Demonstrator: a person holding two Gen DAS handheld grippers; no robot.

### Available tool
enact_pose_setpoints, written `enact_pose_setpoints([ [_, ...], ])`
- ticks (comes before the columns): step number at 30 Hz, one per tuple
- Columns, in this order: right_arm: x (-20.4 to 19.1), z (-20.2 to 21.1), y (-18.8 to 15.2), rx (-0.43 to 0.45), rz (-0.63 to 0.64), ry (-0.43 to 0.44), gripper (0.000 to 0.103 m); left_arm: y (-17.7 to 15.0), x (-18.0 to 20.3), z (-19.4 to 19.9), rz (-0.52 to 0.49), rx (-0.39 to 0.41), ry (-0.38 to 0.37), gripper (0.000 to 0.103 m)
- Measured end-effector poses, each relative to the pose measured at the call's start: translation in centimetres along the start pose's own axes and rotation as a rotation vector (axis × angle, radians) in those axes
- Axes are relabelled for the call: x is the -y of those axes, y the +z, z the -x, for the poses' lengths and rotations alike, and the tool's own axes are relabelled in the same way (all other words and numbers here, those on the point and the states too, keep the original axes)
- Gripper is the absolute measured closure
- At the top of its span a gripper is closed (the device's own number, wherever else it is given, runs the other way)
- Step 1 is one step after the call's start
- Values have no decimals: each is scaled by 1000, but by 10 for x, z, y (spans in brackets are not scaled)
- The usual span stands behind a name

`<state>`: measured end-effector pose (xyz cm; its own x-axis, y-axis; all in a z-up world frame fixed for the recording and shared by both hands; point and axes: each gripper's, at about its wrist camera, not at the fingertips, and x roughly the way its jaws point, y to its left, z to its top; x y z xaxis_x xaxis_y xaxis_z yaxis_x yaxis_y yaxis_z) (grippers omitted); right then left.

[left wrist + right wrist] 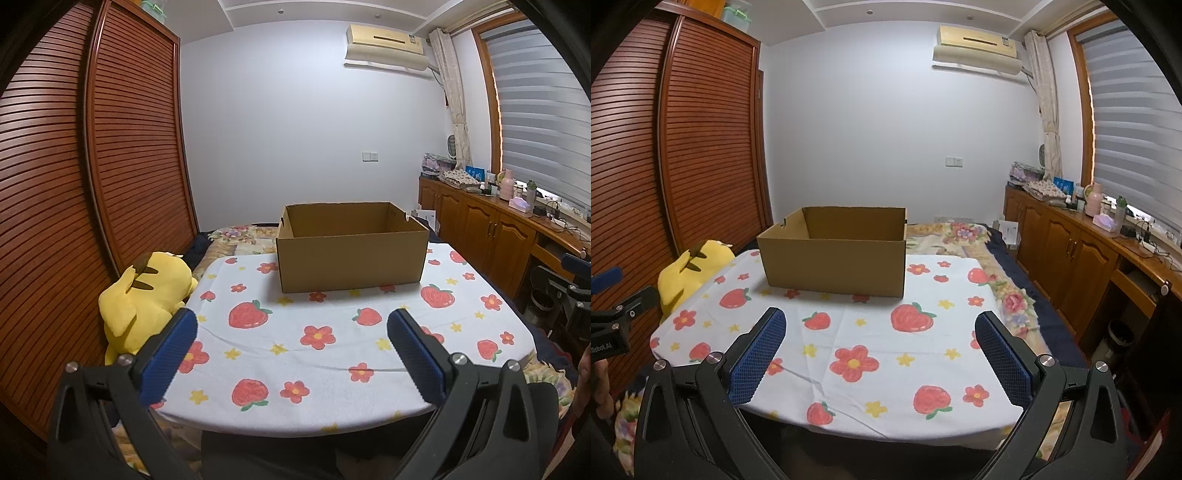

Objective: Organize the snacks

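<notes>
An open brown cardboard box [351, 258] stands at the far side of a table covered by a white cloth with strawberries and flowers [332, 354]. It also shows in the right wrist view [834, 262]. No snacks show on the cloth. My left gripper [291, 321] is open and empty above the near part of the cloth. My right gripper [881, 321] is open and empty, also well short of the box. The box's inside floor is hidden.
A yellow plush toy [144, 295] lies by the table's left edge. A slatted wooden wardrobe [92, 184] is on the left. A wooden cabinet with bottles and clutter [1089, 236] runs along the right wall. A floral bedspread [1008, 295] lies behind and right of the table.
</notes>
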<state>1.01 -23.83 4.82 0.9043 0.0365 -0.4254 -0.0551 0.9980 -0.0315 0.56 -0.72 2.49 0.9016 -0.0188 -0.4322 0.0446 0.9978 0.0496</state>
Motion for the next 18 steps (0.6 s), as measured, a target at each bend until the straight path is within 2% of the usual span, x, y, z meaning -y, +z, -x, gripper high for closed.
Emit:
enact_pose_setpoints([
  [18, 0, 0, -1, 0, 0, 1, 0, 4, 0, 4, 1, 10, 2, 0],
])
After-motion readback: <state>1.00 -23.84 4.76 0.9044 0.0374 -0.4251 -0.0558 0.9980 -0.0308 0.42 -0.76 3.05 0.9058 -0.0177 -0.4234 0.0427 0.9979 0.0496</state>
